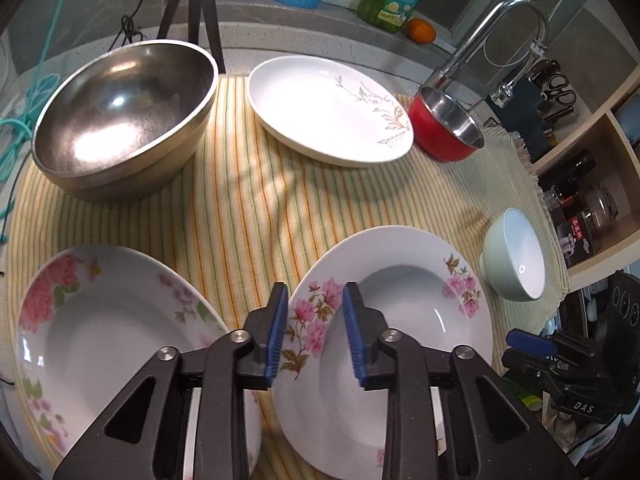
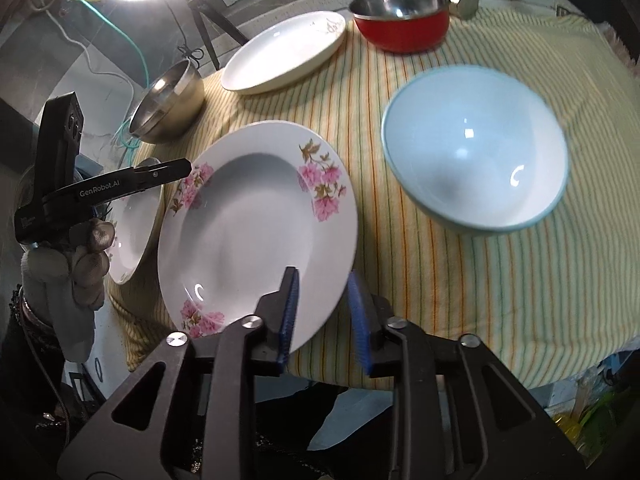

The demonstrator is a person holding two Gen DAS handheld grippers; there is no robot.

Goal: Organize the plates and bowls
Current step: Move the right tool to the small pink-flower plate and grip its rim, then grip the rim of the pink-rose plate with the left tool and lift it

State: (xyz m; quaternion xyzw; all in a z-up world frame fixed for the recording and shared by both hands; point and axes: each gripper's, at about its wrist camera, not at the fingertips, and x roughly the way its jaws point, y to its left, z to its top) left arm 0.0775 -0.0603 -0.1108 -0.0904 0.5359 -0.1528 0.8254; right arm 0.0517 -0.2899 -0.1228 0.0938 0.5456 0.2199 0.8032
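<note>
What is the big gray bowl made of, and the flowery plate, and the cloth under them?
Big gray bowl: looks like brushed steel, dull silver with soft glints. Flowery plate: probably glazed china, glossy white with printed pink blossoms and sharp reflections. Striped cloth: woven fabric, matte, wrinkled, with a frayed edge.

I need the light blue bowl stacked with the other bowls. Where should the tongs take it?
By the rim of the light blue bowl, one pad inside, one outside, coming from above on its near side. It stands upright and open, too wide to span whole.
</note>
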